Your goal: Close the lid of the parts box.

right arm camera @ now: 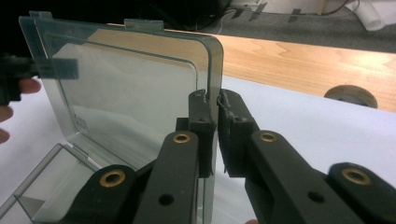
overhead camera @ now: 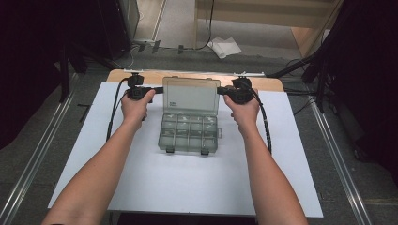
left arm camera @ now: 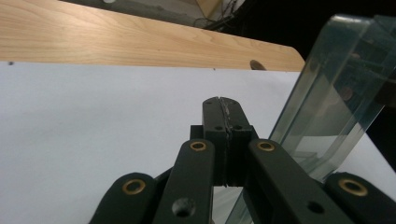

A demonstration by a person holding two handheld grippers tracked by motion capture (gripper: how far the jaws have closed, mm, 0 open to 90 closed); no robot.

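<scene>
- Left gripper: held in the person's left hand at the far left of the box. In its own view the jaws are pressed flat together with nothing between them, and the lid stands just to their right. In the high view the tip sits right at the lid's left edge; whether it touches cannot be told.
- Box: a clear plastic organiser with small compartments, lying at mid-table on the white sheet, its two latches on the near side.
- Lid: hinged at the far side of the box and standing open, nearly upright, between the two grippers. In the right gripper view it is see-through, with two tabs along its top edge.
- Right gripper: held in the person's right hand at the lid's right edge. In its own view the jaws are clamped on that edge, one jaw on each face of the thin plastic.
- Table: a wooden top showing beyond the far edge of the sheet.
- Floor: grey, with metal rails running along both sides of the table.
</scene>
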